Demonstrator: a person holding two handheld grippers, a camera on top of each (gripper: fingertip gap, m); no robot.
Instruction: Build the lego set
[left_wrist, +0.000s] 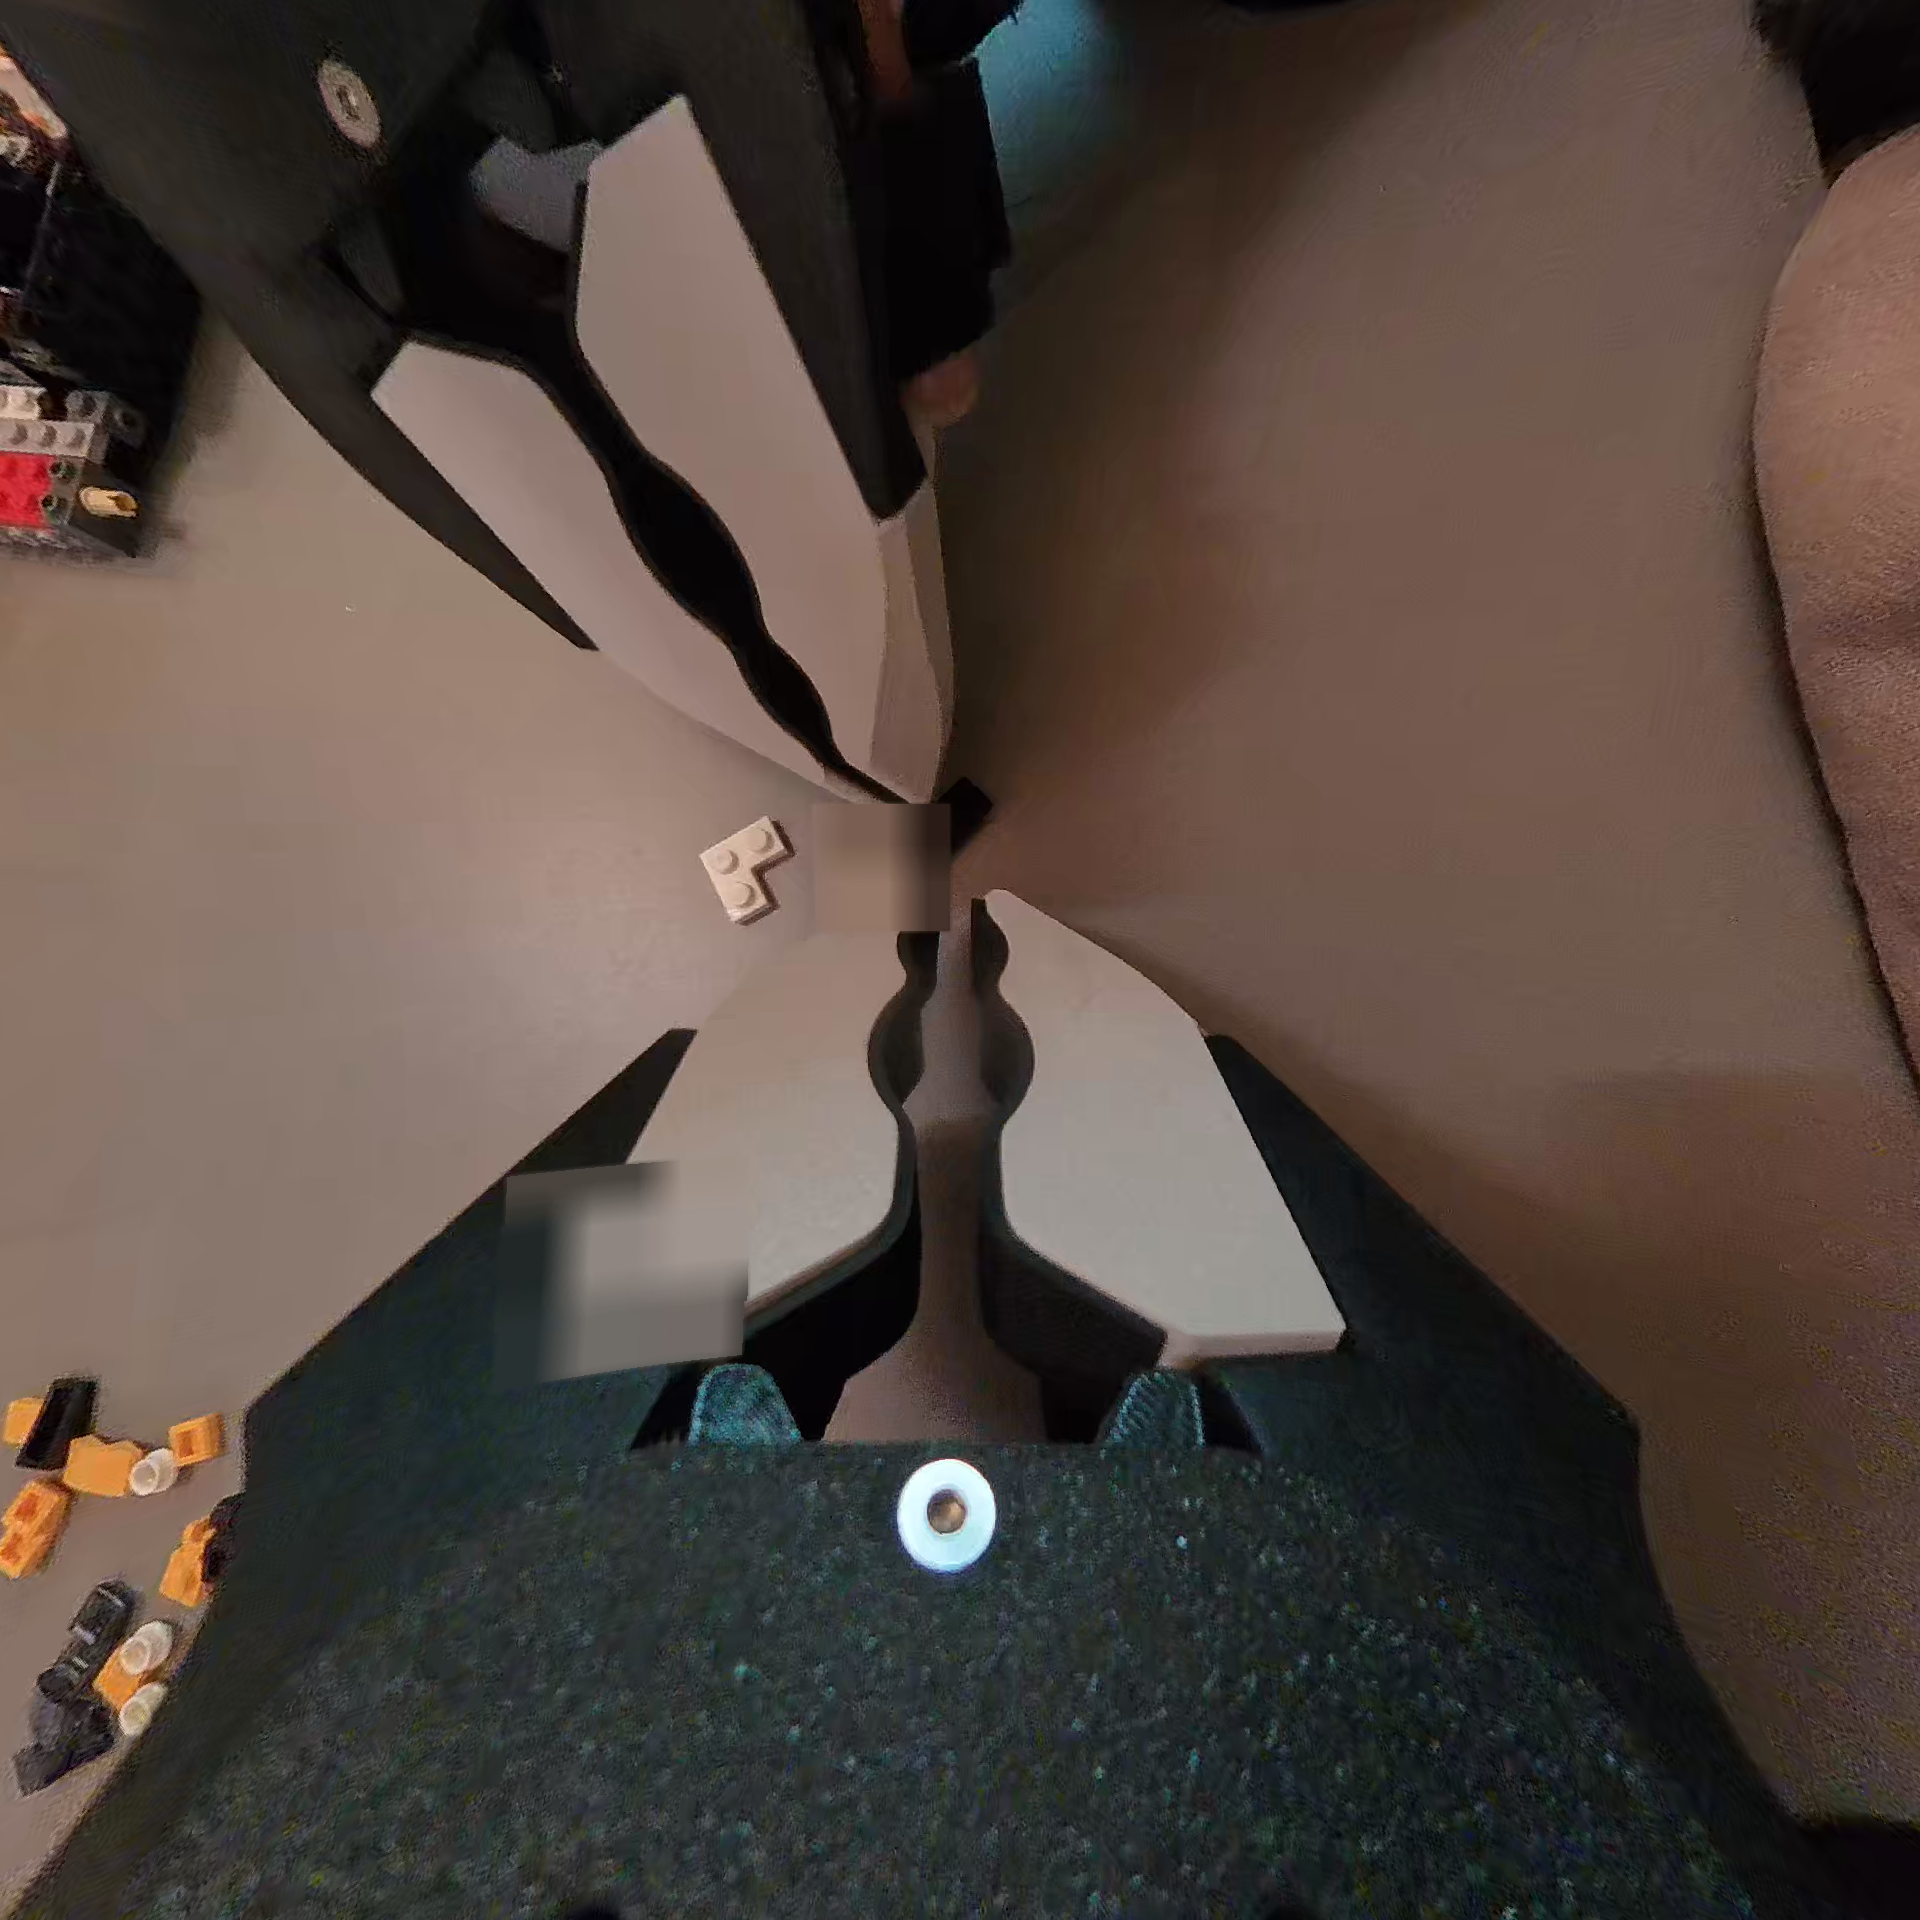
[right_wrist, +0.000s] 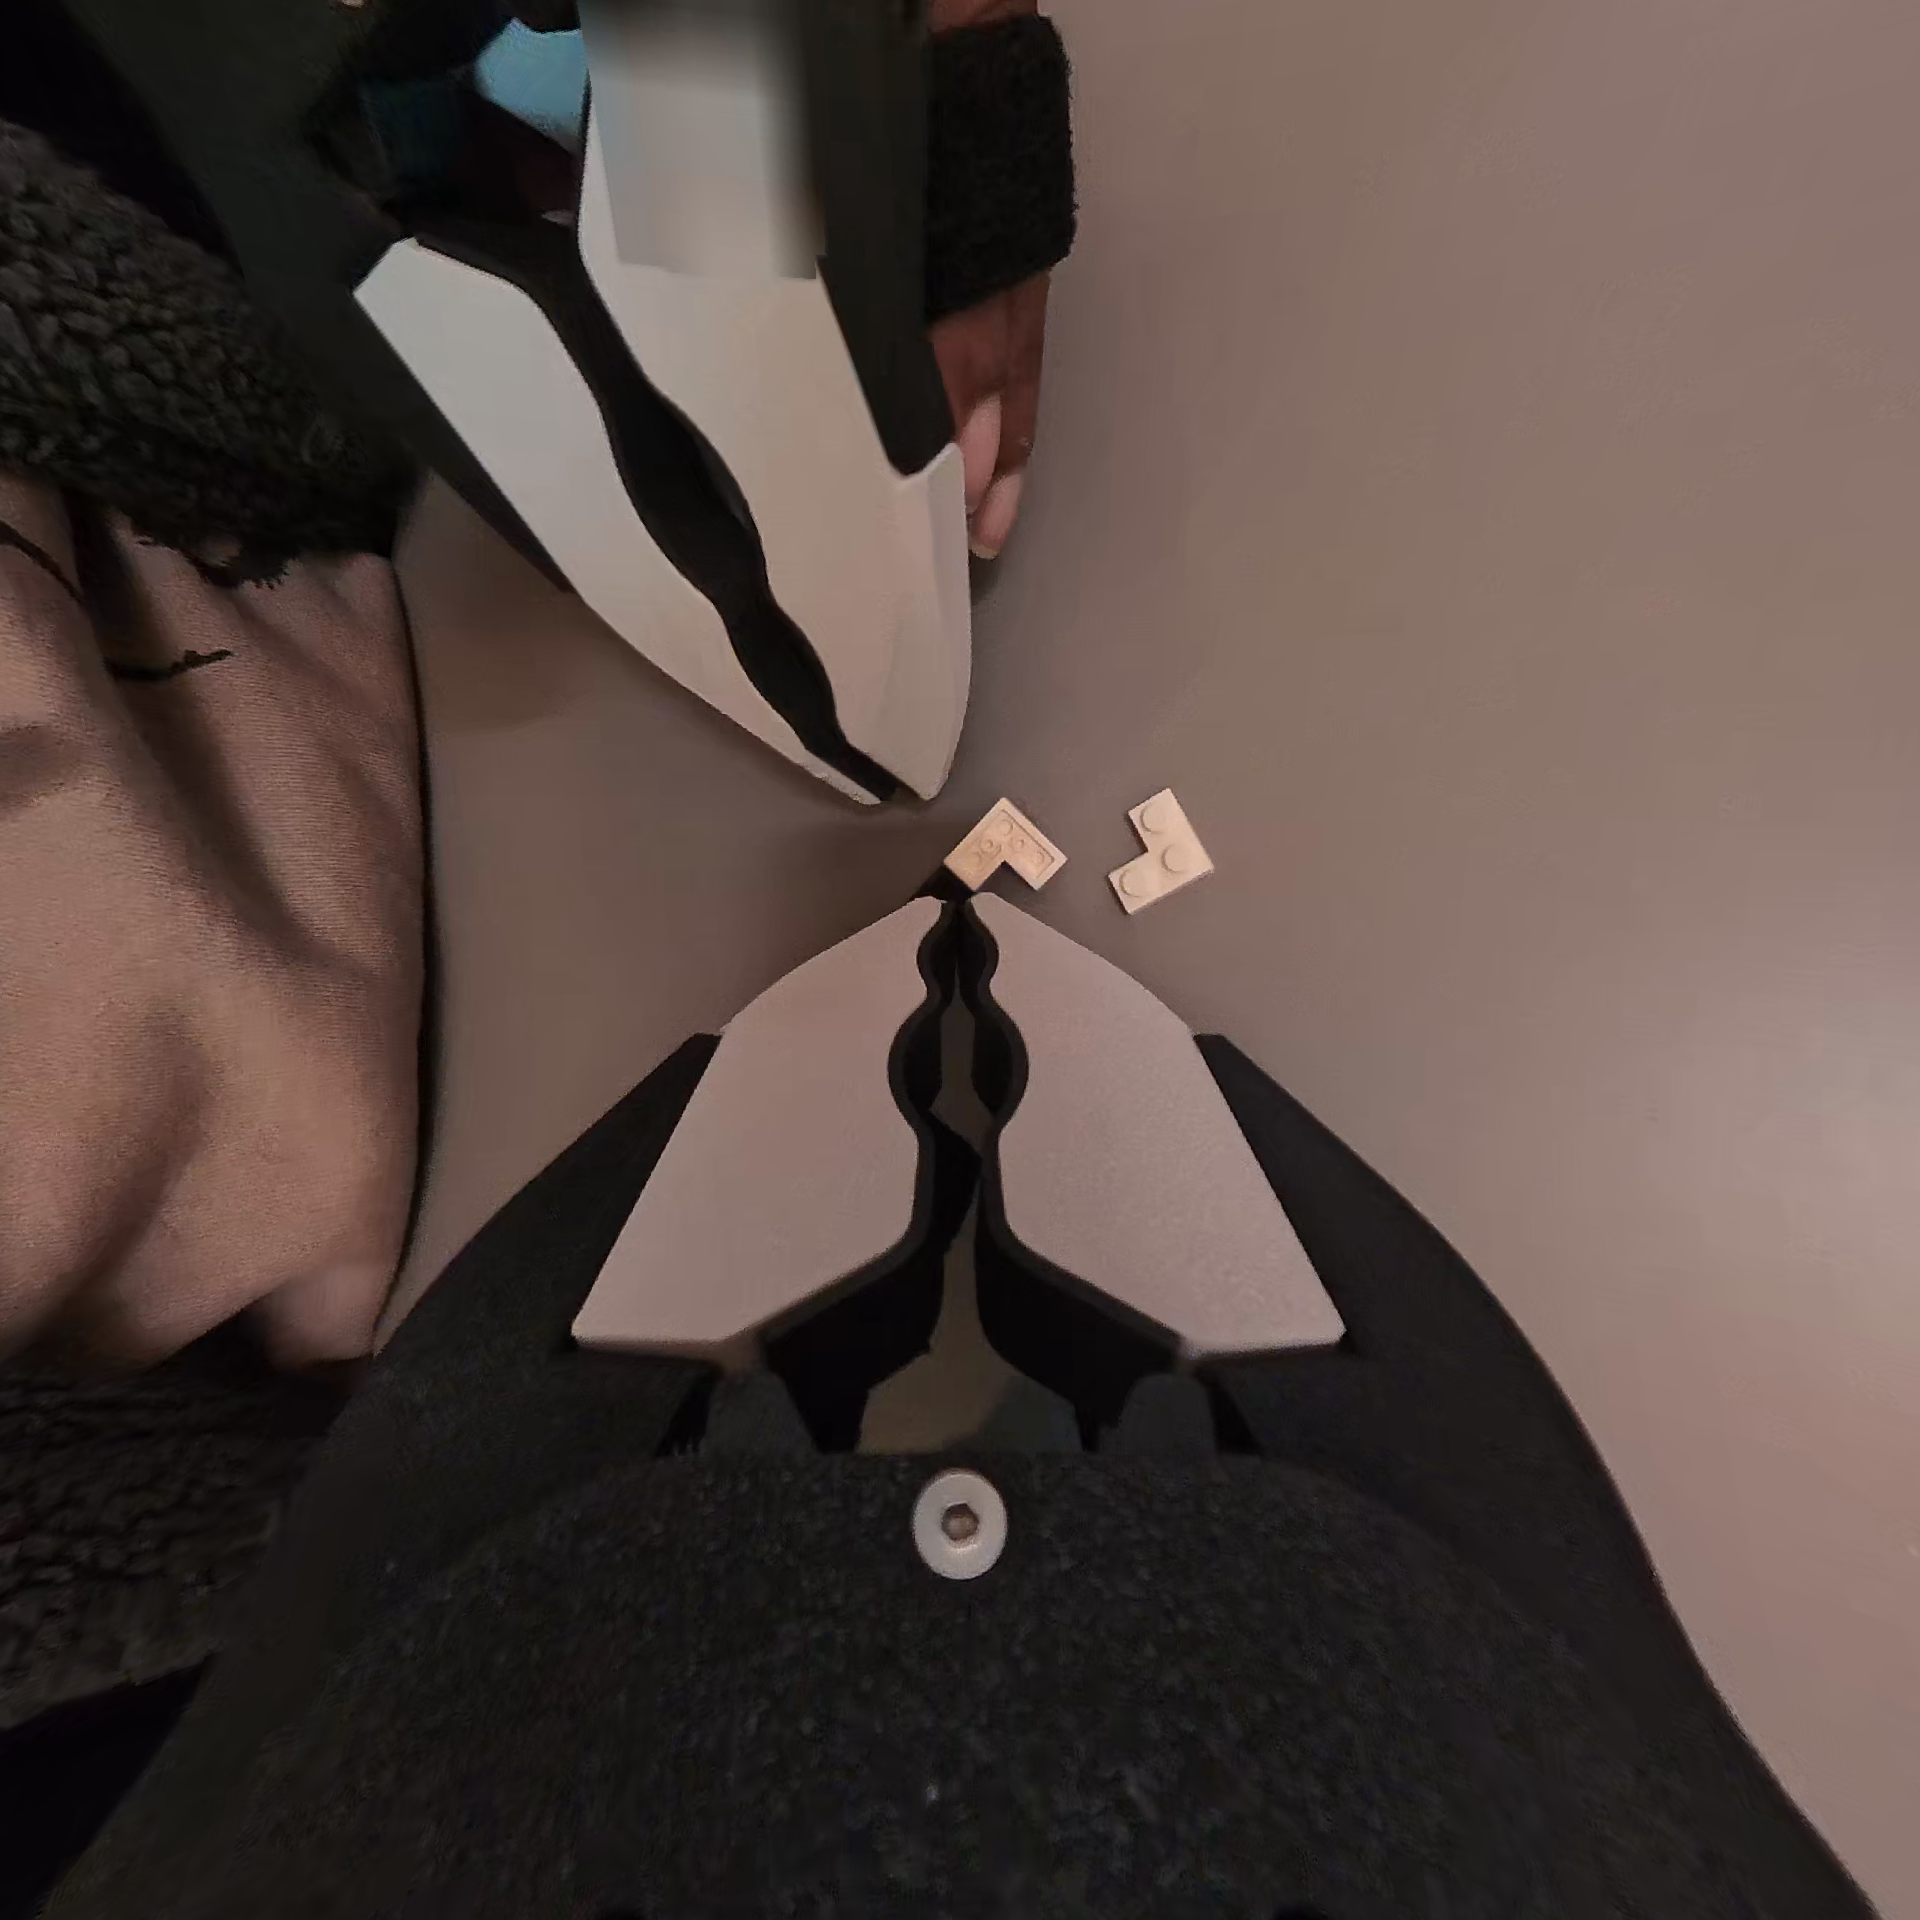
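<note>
1. Worktop (right_wrist: 1507, 623): plain grey-beige and matte, mostly bare. It is dimly lit and no walls are in view.
2. Beige fabric (right_wrist: 208, 883) with black fleece lies along the worktop's edge, probably a cushion or clothing; I cannot tell which.
3. Left gripper (left_wrist: 956, 920) has its fingers almost pressed together, with a thin gap and nothing seen between them. It is angled tip-to-tip with the other gripper, likely to brace or press a part. A hand (right_wrist: 992, 468) shows behind it.
4. Right gripper (right_wrist: 956, 906) also has its fingers nearly together. They appear to pinch a tiny black piece (right_wrist: 937, 886) at the very tips. Both grippers' tips meet low over the worktop, which looks like a joining step.
5. Partial build (left_wrist: 62, 457), black, grey and red, sits well apart at the worktop's far left and is not being touched.
6. Pile of loose orange, black and white parts (left_wrist: 94, 1538) sits near the left gripper's body, kept as stock.
7. Flipped L-plate (right_wrist: 1006, 857), underside up, touches the black piece at the right gripper's tips, likely being mated. In the left wrist view a blur patch covers it.
8. Spare L-plate (right_wrist: 1158, 852), studs up, lies flat just beside it, within easy reach.
</note>
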